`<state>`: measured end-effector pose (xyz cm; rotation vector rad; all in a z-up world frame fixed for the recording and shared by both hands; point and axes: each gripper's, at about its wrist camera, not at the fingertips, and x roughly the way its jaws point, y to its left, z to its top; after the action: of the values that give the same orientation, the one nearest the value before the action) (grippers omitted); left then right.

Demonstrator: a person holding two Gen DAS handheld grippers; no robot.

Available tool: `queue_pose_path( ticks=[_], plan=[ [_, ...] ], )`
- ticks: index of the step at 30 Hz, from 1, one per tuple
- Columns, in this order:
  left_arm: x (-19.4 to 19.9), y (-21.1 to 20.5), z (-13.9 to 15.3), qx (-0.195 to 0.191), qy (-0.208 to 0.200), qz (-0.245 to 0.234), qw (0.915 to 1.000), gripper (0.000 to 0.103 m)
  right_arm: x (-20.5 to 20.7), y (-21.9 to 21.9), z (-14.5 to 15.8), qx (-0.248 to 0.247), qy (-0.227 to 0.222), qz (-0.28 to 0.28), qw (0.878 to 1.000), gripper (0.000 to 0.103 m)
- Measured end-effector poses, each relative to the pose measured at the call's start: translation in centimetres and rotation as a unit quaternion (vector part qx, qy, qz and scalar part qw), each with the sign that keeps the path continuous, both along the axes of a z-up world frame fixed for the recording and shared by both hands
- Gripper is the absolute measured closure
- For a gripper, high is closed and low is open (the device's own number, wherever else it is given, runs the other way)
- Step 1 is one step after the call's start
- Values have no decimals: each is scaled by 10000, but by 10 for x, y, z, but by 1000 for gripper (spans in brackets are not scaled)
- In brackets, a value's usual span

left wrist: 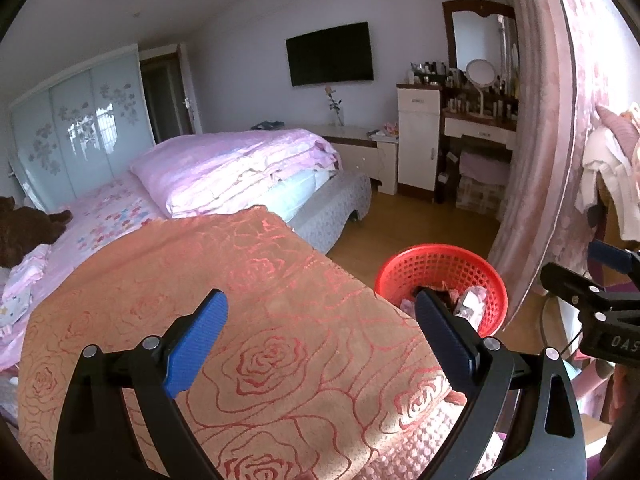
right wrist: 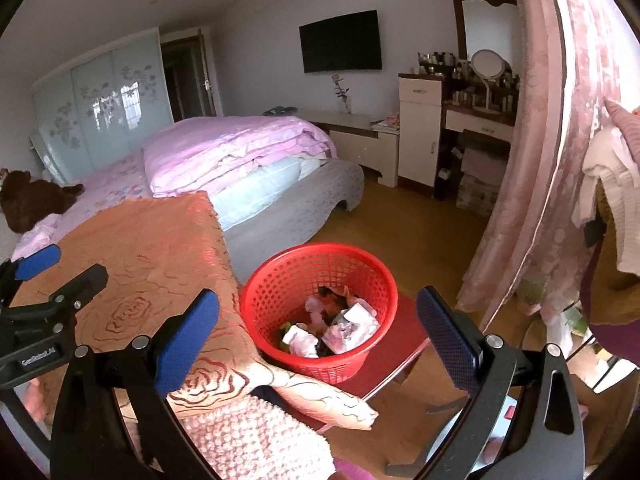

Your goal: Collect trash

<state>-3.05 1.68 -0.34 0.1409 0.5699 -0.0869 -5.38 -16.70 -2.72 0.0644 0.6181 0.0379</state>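
Right wrist view showed the right gripper with its blue-padded jaws spread wide and empty, held above the round red plastic mesh basket, which sat on a red stool seat just beside the orange rose-patterned cloth. Crumpled white and pink wrappers lay inside the basket. Left wrist view showed the left gripper, jaws likewise wide apart and holding nothing, over that cloth, with the basket to its right.
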Motion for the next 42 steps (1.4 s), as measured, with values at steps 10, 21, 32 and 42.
queue_pose_path(
  ticks=[10, 21, 32, 42],
  plan=[
    [-1, -3, -1, -25, 38, 15, 10000, 12, 1, 1, -1, 181, 87, 130, 9997, 7],
    [-2, -7, -6, -54, 94, 24, 9999, 12, 2, 5, -1, 280, 171, 223, 9992, 7],
    [-4, -10, -12, -47, 125, -3, 9999, 12, 2, 7, -2, 285, 186, 245, 9991, 7],
    [-2, -8, -14, -61, 157, -18, 9999, 12, 2, 7, -2, 278, 188, 247, 9991, 7]
  ],
)
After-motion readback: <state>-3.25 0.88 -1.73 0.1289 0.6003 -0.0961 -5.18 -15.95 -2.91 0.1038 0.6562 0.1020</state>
